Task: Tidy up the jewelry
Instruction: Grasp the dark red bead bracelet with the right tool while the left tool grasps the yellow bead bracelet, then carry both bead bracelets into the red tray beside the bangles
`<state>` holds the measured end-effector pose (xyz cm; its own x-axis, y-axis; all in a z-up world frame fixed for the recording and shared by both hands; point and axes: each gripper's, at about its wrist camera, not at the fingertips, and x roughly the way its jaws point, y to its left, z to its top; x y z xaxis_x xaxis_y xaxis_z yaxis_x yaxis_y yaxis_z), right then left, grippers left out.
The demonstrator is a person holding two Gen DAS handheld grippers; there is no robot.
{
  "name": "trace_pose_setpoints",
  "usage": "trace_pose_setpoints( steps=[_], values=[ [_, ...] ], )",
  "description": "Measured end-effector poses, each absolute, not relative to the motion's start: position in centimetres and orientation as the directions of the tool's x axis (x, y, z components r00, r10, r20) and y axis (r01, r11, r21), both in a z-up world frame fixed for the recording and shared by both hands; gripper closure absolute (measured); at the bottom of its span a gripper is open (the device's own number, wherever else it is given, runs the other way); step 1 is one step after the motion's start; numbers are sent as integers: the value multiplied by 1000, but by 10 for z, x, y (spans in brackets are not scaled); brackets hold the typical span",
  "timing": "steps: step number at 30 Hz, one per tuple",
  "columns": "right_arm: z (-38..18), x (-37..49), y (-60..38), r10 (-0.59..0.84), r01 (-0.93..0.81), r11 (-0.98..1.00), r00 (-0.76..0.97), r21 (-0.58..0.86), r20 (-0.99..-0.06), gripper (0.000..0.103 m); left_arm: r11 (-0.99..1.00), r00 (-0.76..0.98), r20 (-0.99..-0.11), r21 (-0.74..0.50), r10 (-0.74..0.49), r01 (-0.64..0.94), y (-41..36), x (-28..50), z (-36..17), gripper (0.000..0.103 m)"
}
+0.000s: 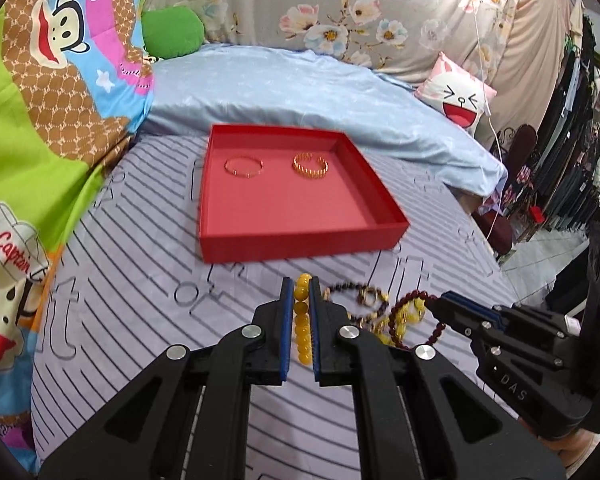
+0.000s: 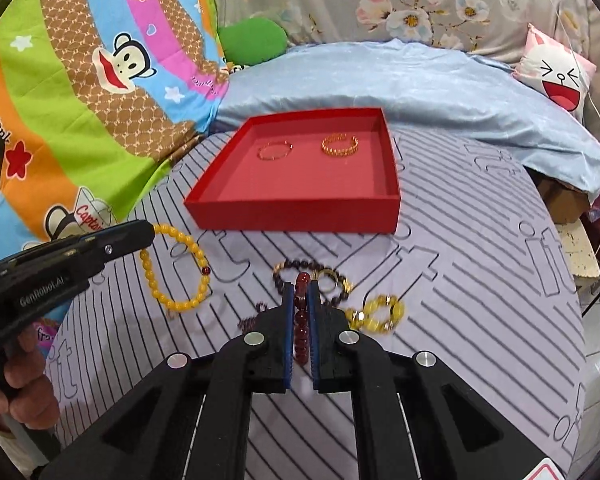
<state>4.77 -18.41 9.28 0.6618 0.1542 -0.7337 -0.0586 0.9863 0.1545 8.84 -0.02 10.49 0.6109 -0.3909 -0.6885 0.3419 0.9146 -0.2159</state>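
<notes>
Looking along the left gripper (image 1: 299, 312), its jaws are clamped on a yellow round-bead elastic bracelet (image 1: 302, 322), which hangs between the blue pads above the striped grey bedsheet (image 1: 140, 280). Light, floppy and smooth-beaded, it could slide, so a pinch across the strand suits it. Ahead lies the shallow red cardboard tray (image 1: 300, 240) holding two gold bangles.

From the right wrist, the right gripper (image 2: 301, 316) is closed on a dark red beaded bracelet (image 2: 301, 320), equally limp; loose pieces remain on the sheet beside it.
</notes>
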Motion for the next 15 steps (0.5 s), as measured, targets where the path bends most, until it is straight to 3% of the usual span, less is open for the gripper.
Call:
trace_pose_setpoints(
  steps=[15],
  values=[
    [134,149,-195,164,-86,985,721,147,-674,97,905,660,-629,-192,-411,380,-28,178,143,96]
  ],
)
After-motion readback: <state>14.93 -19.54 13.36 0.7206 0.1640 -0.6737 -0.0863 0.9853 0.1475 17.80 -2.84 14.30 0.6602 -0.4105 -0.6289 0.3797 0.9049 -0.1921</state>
